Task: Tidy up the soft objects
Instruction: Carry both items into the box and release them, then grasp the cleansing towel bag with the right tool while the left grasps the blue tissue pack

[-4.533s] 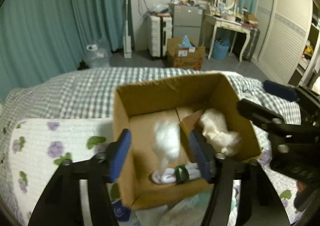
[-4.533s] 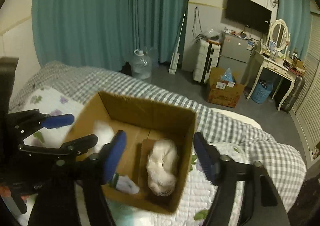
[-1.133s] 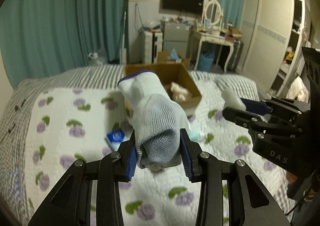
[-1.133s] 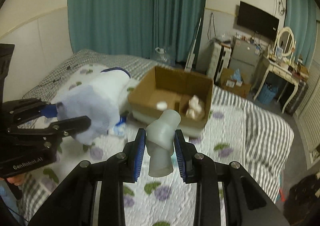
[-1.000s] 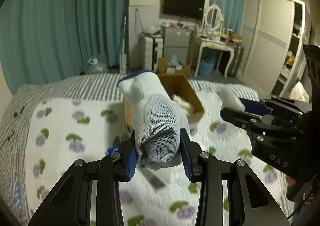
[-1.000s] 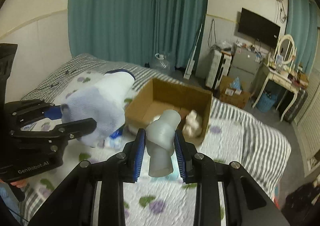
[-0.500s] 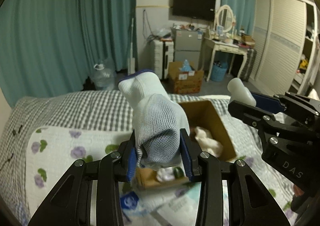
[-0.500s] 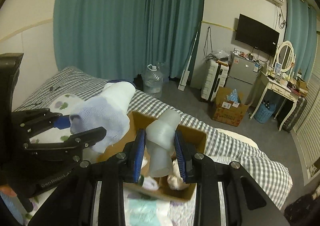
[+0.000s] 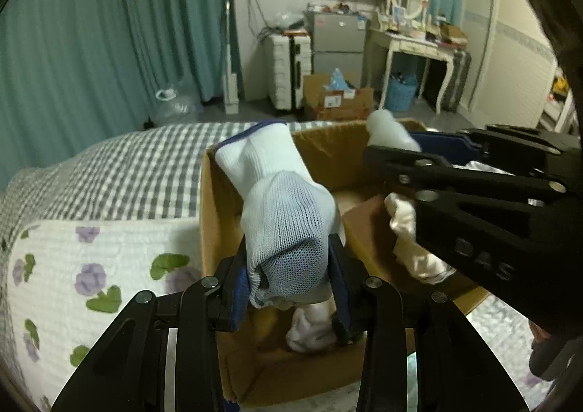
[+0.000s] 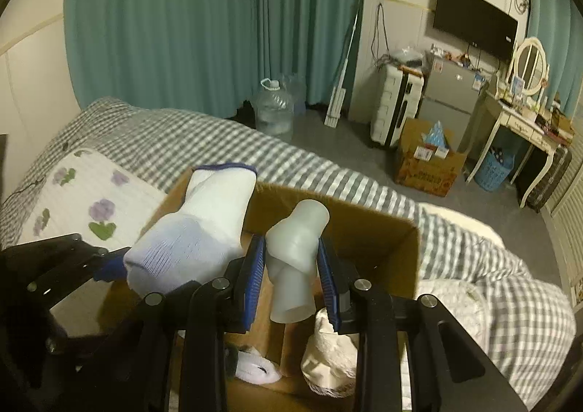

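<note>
**Now both grippers are over the box**

Left wrist view: Half a second ago the cardboard box sat lower and farther off, under the left gripper. Now the box is right below and fills the middle of the view. The left gripper is squeezed tight on a white sock with a blue edge. The sock sticks up over the left side of the box. Beside it, over the right side of the box, the right gripper pinches a pale soft tube. This means both soft things look ready to be dropped in. Inside the box a cardboard wall splits it in two. On the left side, at the near end, lies a rolled white sock pair. On the right side lies a cream bundle. The box sits on the bed, past the flowered quilt.

Right wrist view: A moment ago the box was only partly under the right gripper. Now its far wall is straight ahead. The right gripper is closed on the pale soft tube, which stands up above the right side of the box. The left gripper, to the left over the box, holds the white sock. Down in the box I see the rolled white sock pair on the left side and the cream bundle on the right side. I think letting go is the next step.
</note>
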Tool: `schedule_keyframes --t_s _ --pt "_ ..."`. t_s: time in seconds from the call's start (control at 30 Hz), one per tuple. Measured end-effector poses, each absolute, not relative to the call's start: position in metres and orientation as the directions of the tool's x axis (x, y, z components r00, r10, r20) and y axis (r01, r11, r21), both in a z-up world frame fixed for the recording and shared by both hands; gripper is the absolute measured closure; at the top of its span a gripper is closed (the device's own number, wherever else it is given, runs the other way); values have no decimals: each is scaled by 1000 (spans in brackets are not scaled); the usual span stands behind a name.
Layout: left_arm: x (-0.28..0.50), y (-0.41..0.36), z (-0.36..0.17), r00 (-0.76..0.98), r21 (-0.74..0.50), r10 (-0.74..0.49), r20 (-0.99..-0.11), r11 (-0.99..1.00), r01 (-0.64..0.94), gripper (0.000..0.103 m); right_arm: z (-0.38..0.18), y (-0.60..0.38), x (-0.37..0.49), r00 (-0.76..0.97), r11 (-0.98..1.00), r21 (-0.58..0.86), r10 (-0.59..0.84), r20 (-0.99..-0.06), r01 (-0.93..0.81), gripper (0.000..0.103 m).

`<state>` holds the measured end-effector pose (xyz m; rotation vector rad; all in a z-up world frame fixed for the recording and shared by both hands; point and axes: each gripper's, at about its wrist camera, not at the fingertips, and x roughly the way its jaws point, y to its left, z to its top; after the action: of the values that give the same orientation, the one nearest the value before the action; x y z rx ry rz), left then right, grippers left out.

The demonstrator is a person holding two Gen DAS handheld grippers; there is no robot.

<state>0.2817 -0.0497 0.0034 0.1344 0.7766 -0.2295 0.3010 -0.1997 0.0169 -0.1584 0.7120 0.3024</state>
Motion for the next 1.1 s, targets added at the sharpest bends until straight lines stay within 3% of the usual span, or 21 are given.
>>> schedule_keyframes --t_s 0.1,0.13,0.17,0.23,0.3,0.37,0.53,0.6,0.7,0.87,1.1 --pt "277 -50 6 690 29 -170 -704 963 267 58 16 -206 301 727 953 -19 216 -652 -301 70" --pt "275 -50 8 691 26 -176 -702 962 271 56 17 -211 299 727 956 -14 214 -652 -294 56" --pt "271 -50 11 696 27 -175 -697 963 269 52 21 -213 296 736 961 -12 202 -646 -275 33" --pt "260 -49 19 708 17 -185 -682 963 268 40 37 -222 284 773 971 -10 183 -608 -238 24" --pt "246 -45 34 728 15 -180 -661 967 253 26 59 -231 267 787 976 -9 170 -594 -218 24" --pt "231 -43 47 746 25 -172 -643 969 246 23 77 -237 252 799 978 -11 163 -578 -208 23" --pt "179 -27 98 790 14 -164 -591 977 214 11 128 -246 193 828 980 -34 145 -542 -194 6" --pt "158 -22 115 807 8 -161 -569 980 201 0 145 -249 167 829 980 -38 144 -540 -195 1" --pt "125 -11 133 833 6 -151 -532 983 182 0 160 -251 135 834 980 -48 138 -534 -193 0" --pt "102 5 123 818 -8 -147 -556 985 171 0 151 -247 103 813 977 -69 127 -569 -201 0" --pt "108 18 46 743 -39 -131 -657 989 140 0 61 -231 107 736 974 -66 120 -666 -219 0"
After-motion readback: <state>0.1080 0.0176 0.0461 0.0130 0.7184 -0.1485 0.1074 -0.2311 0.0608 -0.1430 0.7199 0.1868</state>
